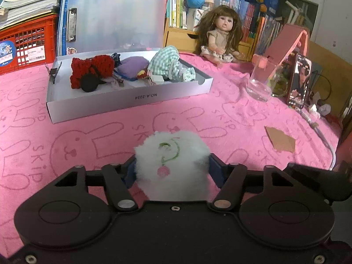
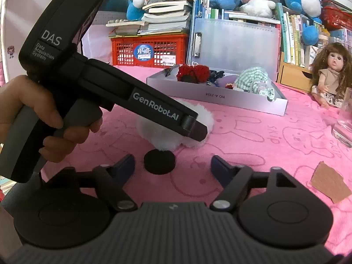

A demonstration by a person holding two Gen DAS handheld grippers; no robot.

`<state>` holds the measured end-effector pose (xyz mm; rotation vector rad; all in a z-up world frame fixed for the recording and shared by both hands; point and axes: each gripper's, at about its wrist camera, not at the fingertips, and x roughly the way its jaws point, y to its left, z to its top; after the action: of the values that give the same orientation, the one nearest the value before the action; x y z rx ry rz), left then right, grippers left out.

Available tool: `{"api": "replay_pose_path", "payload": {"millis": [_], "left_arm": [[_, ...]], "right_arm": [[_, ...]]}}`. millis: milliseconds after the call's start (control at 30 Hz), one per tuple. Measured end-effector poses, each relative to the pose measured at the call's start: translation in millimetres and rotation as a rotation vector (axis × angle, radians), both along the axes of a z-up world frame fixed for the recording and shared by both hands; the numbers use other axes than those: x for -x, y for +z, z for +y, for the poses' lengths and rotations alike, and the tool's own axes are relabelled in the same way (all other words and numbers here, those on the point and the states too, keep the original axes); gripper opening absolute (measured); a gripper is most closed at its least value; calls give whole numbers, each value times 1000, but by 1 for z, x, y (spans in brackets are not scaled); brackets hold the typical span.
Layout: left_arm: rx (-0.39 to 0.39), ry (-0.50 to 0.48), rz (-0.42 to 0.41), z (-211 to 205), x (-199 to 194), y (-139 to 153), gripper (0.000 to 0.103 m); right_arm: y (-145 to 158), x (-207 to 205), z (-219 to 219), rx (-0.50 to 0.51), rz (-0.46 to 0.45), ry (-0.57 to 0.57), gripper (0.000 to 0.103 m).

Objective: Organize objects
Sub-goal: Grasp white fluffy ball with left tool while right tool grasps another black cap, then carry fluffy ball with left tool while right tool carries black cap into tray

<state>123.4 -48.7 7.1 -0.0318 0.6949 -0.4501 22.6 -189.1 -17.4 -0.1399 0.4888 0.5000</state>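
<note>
**White plush clamped in the left gripper; black disc lies loose between the right gripper's fingers**

In the left wrist view, low in the centre of the frame, the left gripper (image 1: 172,167) is clenched on a white fluffy plush (image 1: 171,160) with a green stitched mark and a pink spot on its face. The blue fingertips (image 1: 129,171) press into the fluff from both sides, and the plush sits on the pink rabbit-print cloth (image 1: 220,118).

In the right wrist view the right gripper (image 2: 172,165) sits at the lower centre, jaws apart. A small black disc (image 2: 160,161) lies flat on the cloth between the fingertips (image 2: 125,165), with clear gaps on either side, so nothing is grasped. Just behind the disc is the white plush, partly hidden by the left gripper's black body, which crosses the frame from the upper left. A hand (image 2: 33,118) at the left edge holds its handle.

The open white box (image 1: 129,96) rests on the cloth in the upper middle of the left wrist view, its clear lid standing up behind. Inside lie a red knitted piece (image 1: 92,68), a purple pouch (image 1: 134,66) and a green checked cloth item (image 1: 169,63); the smaller bits among them are too tangled to name. A doll (image 1: 222,37) sits to the upper right, a glass (image 1: 261,81) further right, and a piece of cardboard (image 1: 280,139) lies at the right.
</note>
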Motion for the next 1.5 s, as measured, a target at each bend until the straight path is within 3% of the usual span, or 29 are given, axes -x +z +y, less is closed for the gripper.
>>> {"api": "replay_pose_path", "payload": {"millis": [33, 100, 233, 1000, 1500], "left_arm": [[6, 1, -2, 1, 0, 1, 58], [14, 11, -4, 3, -2, 3, 54], [28, 49, -4, 9, -6, 6, 46], [32, 120, -45, 25, -7, 17, 44], [87, 130, -104, 28, -26, 35, 44]], "right_arm": [[0, 0, -1, -4, -5, -5, 59], [1, -1, -1, 0, -12, -29, 48], [3, -6, -6, -9, -12, -79, 37], [14, -17, -20, -42, -36, -211, 36], [48, -31, -58, -80, -31, -378, 36]]}}
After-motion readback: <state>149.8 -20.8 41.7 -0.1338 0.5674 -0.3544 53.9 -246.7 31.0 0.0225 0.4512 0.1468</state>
